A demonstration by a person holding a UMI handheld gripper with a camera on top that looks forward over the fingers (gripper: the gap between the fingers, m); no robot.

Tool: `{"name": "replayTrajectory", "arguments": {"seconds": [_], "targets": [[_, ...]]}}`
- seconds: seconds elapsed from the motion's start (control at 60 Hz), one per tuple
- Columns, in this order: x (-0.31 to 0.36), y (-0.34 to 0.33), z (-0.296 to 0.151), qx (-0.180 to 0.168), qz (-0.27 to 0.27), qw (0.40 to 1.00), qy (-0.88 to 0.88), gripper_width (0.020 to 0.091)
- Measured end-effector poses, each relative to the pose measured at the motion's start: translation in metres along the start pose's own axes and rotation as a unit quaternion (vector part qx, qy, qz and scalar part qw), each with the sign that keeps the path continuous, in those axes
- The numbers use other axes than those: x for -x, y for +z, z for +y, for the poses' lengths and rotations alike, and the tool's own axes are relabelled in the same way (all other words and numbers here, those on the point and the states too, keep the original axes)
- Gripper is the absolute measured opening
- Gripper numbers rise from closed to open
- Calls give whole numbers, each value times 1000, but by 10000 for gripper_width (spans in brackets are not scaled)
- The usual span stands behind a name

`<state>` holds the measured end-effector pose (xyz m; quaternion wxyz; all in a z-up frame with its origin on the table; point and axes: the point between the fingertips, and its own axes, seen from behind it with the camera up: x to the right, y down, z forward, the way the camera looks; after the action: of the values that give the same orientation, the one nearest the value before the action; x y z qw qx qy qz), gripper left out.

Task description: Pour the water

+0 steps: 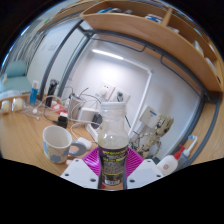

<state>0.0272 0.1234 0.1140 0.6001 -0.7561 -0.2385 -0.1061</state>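
Holding item: bottle (112, 140), upright at lower centre of the frame, clamped between the gripper (112, 172) pads (cap apparently on). Mug (57, 144) stands lower left on the worktop (25, 135). Step: carrying. Next, likely: tilt over the mug.

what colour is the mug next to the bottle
White, with a dark inside; the mug sits beside the bottle in the gripper view.

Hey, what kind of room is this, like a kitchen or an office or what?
Probably a workshop or lab. A wooden table holds a mug and scattered small items, with a shelf overhead and a ceiling light. The claw grips a bottle.
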Motion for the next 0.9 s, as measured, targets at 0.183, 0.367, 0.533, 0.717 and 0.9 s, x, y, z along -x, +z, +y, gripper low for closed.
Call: {"name": "replayTrajectory", "arguments": {"seconds": [0.183,0.367,0.533,0.717,0.9], "targets": [[6,8,13,-29,-43,976,212,277],[14,19,21,-43,-50,967,246,282],[20,23,33,-39,-40,970,238,286],[20,21,34,-42,-30,970,236,296],[19,22,35,-36,-27,969,244,418]]}}
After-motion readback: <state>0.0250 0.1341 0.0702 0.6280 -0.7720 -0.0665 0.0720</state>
